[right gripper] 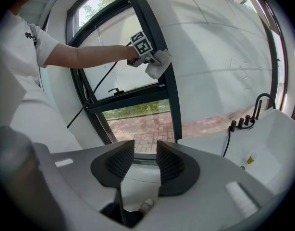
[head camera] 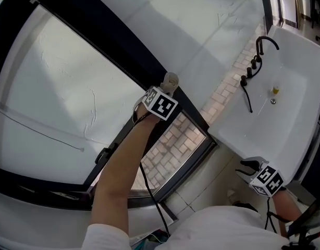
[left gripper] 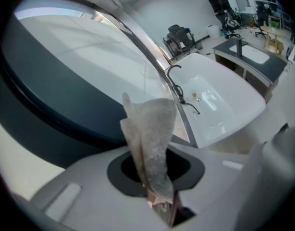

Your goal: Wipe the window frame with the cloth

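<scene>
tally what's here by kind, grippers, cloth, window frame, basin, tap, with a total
grippers: 2, the left gripper and the right gripper
cloth: 1
window frame: 1
basin: 1
tap: 1
total: 6

Up close, the pale fuzzy cloth point(left gripper: 154, 138) shows a soft, nubbly pile, matt all over. The dark window frame point(head camera: 113, 38) looks like smooth painted metal with a dull sheen. The white basin point(head camera: 295, 72) gleams, glossy and smooth; its thin black tap point(head camera: 259, 50) is matt metal. On the right gripper point(right gripper: 140, 160), the tongs' black pads point(right gripper: 119, 163) look ribbed and rubbery, and the shell is matt grey plastic.
</scene>
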